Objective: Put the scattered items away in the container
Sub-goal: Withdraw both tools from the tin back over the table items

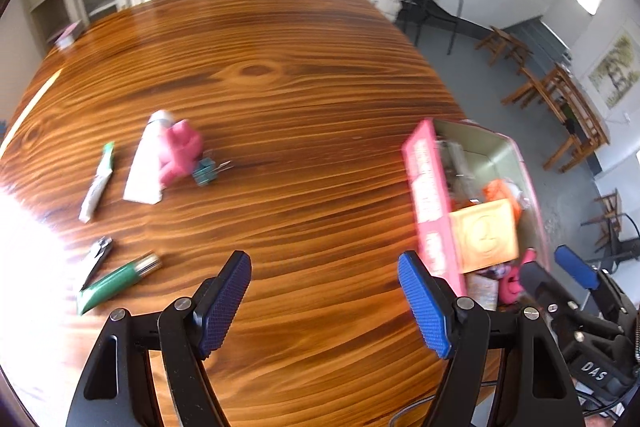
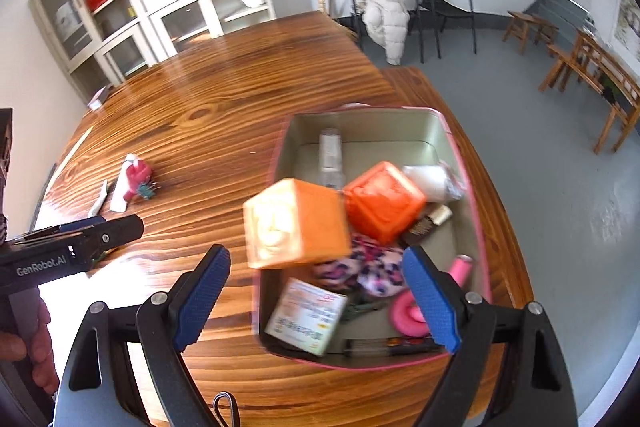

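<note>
While the left gripper (image 1: 324, 301) hangs over bare wooden table (image 1: 280, 107) with its jaws spread wide and nothing between them, the scattered items lie ahead to its left: a green tube (image 1: 116, 283), nail clippers (image 1: 97, 259), a white sachet (image 1: 97, 183), a white tube (image 1: 146, 163) with a pink toy (image 1: 180, 151) and a teal binder clip (image 1: 205, 171) beside it. The pink container (image 1: 430, 195) sits ahead to its right.

From the right wrist view, the right gripper (image 2: 316, 301) is also spread wide, empty, above the container's (image 2: 482, 247) near end. A pale orange block (image 2: 296, 223), blurred, lies just ahead between the fingers, over the rim, beside an orange block (image 2: 384, 201).
</note>
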A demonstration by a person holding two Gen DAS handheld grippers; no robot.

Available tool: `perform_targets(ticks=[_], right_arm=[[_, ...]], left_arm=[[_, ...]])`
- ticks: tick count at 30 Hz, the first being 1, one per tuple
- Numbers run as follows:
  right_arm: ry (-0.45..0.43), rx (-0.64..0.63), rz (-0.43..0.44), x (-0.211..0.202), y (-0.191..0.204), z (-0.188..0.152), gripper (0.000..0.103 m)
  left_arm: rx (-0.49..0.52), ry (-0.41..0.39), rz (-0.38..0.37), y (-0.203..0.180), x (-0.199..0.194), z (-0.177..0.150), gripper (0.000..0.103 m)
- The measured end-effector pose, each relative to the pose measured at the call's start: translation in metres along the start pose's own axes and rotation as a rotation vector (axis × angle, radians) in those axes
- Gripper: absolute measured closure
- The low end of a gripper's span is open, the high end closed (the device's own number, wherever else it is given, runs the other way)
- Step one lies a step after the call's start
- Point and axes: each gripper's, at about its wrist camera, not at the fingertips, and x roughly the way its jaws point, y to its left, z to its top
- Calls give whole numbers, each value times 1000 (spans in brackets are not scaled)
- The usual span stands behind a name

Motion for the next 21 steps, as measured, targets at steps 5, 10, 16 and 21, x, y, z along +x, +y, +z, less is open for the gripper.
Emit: perform_targets(ticks=[5,10,16,21], right_arm=[[7,-45,33,5,31,0,12],[35,-95,83,14,66,-2,12],[81,-139,136,27,105,-7,12],[111,-152,148,35,128,-12,12]], left_arm=[[-71,6,45,44,-8,-12,25],[-138,9,85,89,-16,-24,25],[-180,18,118,131,-22,-34,25],[-178,41,120,154,-17,-39,25]])
